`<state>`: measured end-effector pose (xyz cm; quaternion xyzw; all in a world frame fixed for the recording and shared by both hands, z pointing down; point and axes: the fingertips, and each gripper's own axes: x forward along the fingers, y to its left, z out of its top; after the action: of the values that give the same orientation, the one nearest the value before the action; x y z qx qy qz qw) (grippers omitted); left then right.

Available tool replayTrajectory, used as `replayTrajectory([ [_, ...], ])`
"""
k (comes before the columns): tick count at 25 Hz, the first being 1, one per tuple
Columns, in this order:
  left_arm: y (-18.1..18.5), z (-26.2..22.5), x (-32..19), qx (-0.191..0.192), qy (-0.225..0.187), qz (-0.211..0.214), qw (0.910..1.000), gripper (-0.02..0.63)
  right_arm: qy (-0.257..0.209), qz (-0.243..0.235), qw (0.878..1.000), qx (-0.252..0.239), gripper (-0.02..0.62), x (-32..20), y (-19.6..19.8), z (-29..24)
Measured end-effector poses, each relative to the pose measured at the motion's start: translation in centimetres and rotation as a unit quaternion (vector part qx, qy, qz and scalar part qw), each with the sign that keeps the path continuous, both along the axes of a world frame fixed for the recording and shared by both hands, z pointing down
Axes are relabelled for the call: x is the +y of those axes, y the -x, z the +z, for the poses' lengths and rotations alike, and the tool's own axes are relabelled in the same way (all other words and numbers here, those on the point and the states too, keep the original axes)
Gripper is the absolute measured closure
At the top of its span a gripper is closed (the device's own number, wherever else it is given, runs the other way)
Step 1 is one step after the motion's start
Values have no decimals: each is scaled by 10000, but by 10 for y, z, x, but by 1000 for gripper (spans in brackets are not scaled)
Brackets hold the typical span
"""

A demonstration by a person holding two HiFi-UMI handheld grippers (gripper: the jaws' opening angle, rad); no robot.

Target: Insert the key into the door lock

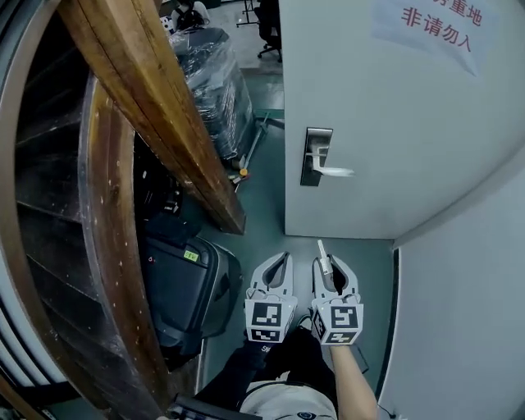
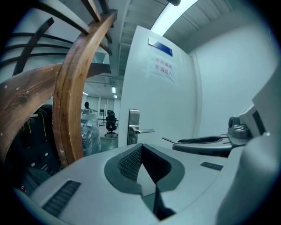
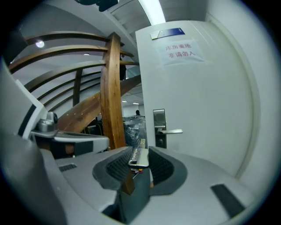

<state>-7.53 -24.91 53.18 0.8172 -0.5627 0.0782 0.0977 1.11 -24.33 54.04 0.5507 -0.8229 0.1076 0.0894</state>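
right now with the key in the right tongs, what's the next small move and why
Probably carry the right tongs forward toward the lock plate on the door. The key is clamped with its blade pointing ahead, but it is well short of the plate and its lever handle. The left tongs are shut on nothing, so they can hang back.

left claw [image 1: 279, 257]: grey, black-white marker cube [image 1: 270, 321] | right claw [image 1: 330, 261]: same | left sleeve [image 1: 239, 373]: dark

Paper sign [image 1: 428, 25] on the door [image 1: 410, 156] reads — in red — "非请勿入".
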Motion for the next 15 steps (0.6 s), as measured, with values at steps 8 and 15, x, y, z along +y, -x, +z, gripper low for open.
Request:
replayTrajectory([
  [8,11,70,-35,100,161,-354,9992,603,-31,-34,9998,174,477,-102,-2,58],
  [15,2,124,-58,120,219,-307,9992,603,-215,13,9993,319,477,-163,0,92],
])
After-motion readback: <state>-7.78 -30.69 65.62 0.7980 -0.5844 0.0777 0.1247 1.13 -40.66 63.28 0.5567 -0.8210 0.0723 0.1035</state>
